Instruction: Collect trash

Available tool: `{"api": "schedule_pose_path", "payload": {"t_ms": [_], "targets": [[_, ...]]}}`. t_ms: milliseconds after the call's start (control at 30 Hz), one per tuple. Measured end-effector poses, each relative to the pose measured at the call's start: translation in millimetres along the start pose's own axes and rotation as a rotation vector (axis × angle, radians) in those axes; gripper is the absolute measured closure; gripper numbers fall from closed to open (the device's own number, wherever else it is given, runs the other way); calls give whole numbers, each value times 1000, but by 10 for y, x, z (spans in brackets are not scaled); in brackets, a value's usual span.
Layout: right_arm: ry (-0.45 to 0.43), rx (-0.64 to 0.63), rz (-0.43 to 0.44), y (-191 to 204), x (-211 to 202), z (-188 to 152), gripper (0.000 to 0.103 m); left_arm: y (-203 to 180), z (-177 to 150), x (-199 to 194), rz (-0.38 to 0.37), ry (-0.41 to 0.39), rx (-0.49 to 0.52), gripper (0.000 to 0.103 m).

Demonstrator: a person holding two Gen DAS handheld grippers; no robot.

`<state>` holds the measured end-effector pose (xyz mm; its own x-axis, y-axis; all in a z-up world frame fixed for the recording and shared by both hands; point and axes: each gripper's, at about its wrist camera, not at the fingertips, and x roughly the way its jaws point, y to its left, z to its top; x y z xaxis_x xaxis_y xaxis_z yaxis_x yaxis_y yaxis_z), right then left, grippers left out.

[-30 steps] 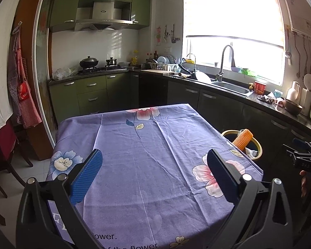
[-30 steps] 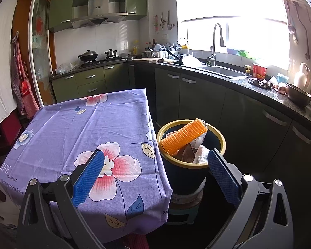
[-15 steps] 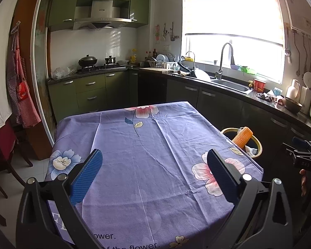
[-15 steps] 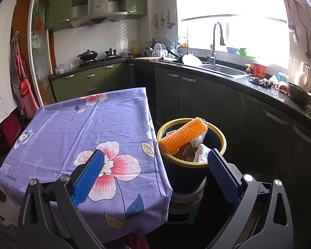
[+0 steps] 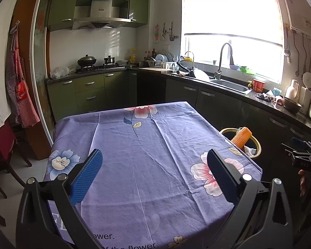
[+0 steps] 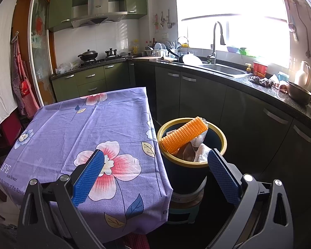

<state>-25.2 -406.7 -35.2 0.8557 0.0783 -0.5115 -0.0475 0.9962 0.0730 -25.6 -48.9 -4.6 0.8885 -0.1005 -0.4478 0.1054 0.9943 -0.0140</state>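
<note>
A dark bin with a yellow rim stands on a low stool right of the table. An orange ridged piece leans across its mouth over crumpled white paper and other scraps. The bin's rim also shows in the left wrist view past the table's right edge. My right gripper is open and empty, in front of the bin and the table corner. My left gripper is open and empty above the near part of the purple flowered tablecloth. The right gripper's body shows at the far right of the left wrist view.
Dark cabinets and a counter with a sink run behind the bin. A stove with pots is at the back. A dark red chair stands left of the table. An apron hangs by the door frame.
Both views have shifted slightly, as both grippers drew back and rose a little. Both stay open and the bin's contents have not moved.
</note>
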Motion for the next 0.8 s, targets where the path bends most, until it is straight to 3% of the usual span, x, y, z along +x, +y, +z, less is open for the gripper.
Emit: {"api": "schedule_pose_path", "payload": {"t_ms": [800], "targets": [[1, 2, 8, 5, 39, -22, 5, -8, 12, 41, -23, 7, 7, 7]]}}
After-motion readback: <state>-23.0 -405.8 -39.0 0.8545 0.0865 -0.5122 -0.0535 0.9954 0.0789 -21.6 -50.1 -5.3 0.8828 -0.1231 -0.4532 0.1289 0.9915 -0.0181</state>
